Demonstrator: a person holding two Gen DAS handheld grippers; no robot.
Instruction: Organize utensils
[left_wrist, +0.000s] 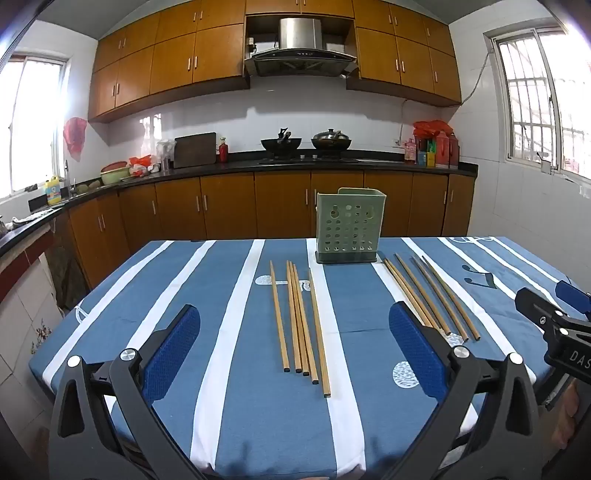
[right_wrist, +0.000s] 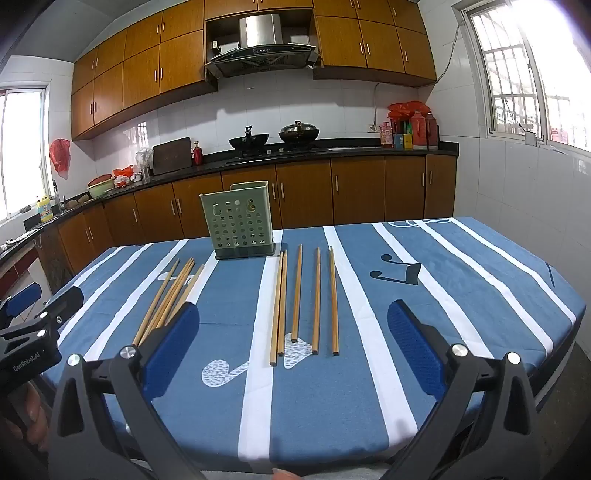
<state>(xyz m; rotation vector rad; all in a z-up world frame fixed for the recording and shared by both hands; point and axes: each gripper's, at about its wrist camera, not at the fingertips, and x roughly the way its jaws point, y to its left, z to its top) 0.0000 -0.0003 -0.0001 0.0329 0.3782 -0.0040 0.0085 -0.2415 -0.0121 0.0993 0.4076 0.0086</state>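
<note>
A green perforated utensil holder (left_wrist: 349, 226) stands upright at the far side of the table; it also shows in the right wrist view (right_wrist: 239, 220). Two groups of several wooden chopsticks lie flat on the cloth. The left group (left_wrist: 300, 321) lies between my left gripper's fingers and shows in the right wrist view (right_wrist: 168, 299). The right group (left_wrist: 430, 295) lies between my right gripper's fingers (right_wrist: 299, 299). My left gripper (left_wrist: 295, 350) is open and empty above the near edge. My right gripper (right_wrist: 293, 347) is open and empty too.
The table carries a blue cloth with white stripes (left_wrist: 236, 295). The right gripper's body (left_wrist: 561, 325) shows at the right edge of the left view, the left gripper's body (right_wrist: 33, 332) at the left of the right view. Kitchen counter (left_wrist: 295, 164) with woks behind.
</note>
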